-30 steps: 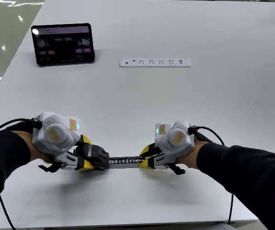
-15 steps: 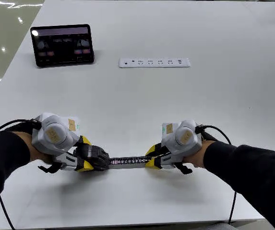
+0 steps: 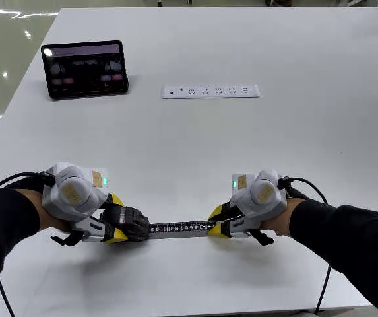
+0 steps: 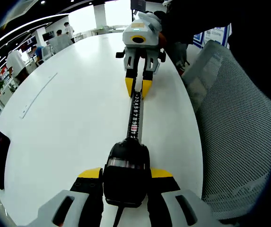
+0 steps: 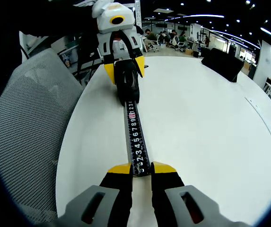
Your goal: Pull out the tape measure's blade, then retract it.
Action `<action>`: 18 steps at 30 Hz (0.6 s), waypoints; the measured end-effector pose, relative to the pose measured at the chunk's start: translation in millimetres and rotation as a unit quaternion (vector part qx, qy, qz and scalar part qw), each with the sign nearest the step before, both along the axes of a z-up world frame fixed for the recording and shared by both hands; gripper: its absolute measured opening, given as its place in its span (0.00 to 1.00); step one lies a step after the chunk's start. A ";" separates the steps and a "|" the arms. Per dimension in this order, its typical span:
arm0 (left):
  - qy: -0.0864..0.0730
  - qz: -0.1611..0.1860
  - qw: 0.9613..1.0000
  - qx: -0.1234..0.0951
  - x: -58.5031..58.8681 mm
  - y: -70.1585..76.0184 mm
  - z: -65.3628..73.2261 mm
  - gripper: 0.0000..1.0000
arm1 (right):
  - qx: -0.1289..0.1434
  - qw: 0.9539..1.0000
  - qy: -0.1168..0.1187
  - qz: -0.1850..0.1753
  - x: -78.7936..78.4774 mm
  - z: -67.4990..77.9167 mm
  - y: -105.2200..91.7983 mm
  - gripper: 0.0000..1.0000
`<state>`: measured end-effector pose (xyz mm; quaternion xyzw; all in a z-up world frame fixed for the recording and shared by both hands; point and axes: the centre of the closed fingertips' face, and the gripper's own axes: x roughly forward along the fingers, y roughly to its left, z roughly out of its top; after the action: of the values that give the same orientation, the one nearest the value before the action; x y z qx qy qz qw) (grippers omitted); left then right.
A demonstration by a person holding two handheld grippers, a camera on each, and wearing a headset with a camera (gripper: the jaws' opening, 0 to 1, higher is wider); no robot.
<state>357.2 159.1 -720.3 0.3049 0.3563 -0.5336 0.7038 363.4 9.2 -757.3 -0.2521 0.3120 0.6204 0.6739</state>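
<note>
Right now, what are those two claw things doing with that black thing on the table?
A person holds a claw in each hand at a white table. The left claw is clamped around the black tape measure. The right claw pinches the end of its blade, which is stretched out flat between the two. The numbers on the blade show. A tablet and a power strip lie farther back.

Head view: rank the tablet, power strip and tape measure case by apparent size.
Largest: tablet.
Then power strip and tape measure case, unranked: the strip is longer but thin, and the case is nearer the camera and partly covered by jaws.
</note>
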 end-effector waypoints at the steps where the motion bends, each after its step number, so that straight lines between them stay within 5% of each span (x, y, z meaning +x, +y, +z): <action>1: 0.000 0.000 1.000 0.000 0.1 0.1 -0.1 0.32 | 0.000 1.000 0.000 -0.001 0.2 0.1 -1.0 0.10; 18: 0.002 0.003 1.000 0.000 -1.5 -0.9 1.2 0.32 | -0.006 1.000 -0.002 -0.007 0.1 1.8 -19.7 0.09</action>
<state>355.7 158.1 -719.1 0.3021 0.3588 -0.5321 0.7049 363.4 -10.5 -755.6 -0.2553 0.3161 0.6135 0.6771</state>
